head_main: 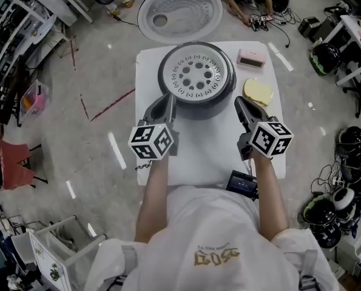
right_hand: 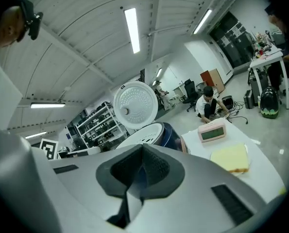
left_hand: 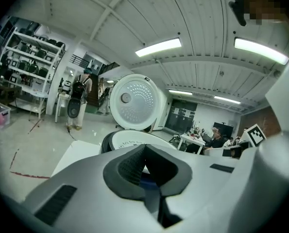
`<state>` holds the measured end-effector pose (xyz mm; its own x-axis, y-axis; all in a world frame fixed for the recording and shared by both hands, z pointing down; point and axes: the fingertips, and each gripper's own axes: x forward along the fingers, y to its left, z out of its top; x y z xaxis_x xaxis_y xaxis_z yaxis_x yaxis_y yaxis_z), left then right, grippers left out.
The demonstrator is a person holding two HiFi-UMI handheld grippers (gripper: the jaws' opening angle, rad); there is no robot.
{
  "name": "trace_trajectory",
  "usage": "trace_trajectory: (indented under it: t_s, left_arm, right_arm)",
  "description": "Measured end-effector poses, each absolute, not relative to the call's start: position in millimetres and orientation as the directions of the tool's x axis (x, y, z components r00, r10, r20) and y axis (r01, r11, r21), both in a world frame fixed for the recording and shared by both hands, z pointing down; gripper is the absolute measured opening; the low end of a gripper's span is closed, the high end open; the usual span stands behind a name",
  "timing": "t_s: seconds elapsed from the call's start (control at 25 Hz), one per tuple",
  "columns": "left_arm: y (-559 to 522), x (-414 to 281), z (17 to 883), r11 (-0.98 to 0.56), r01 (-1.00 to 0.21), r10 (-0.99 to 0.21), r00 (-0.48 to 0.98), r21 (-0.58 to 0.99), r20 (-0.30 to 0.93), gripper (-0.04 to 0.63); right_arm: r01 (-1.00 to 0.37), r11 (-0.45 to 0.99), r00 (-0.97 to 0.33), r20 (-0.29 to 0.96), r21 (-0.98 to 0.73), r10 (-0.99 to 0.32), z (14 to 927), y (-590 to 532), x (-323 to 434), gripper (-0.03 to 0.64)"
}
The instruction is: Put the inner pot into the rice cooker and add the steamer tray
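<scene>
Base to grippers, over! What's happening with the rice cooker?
Left gripper shut, empty; right gripper shut, empty. White perforated steamer tray seated in black round rice cooker, lid open. Yellow sponge beside right gripper.

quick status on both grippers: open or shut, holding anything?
Left gripper: shut, nothing held.
Right gripper: shut, nothing held.

White table (head_main: 198,156), rice cooker (head_main: 199,110), pink clock (head_main: 251,57), sponge (head_main: 258,91)

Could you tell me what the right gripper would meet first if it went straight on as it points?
The right gripper would probably hit the side of the rice cooker first, though depth is unclear.
</scene>
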<state>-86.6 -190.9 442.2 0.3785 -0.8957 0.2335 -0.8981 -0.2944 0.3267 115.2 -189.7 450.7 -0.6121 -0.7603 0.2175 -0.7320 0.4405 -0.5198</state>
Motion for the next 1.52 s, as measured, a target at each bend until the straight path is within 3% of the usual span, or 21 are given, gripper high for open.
trace_trajectory:
  t_s: [0.2,0.56,1.52]
  left_arm:
    - [-162,-68,467,-0.305,-0.896,-0.864,0.402,0.323,0.301,0.017]
    - [-138,-63,477,-0.27,-0.913,-0.872,0.366,0.304,0.325,0.017]
    - [-135,-46,482,-0.29,-0.911,-0.863,0.381,0.292,0.332,0.017]
  right_arm:
    - [-0.785,0.49,-0.594,0.236,-0.379,-0.769,453,-168,122,0.011]
    - [-0.821,0.492,-0.559,0.235,-0.288,-0.795,454,-147,131,0.011]
    - [-0.831,0.472,-0.546,0.275,-0.293,-0.791,470,-133,145,0.011]
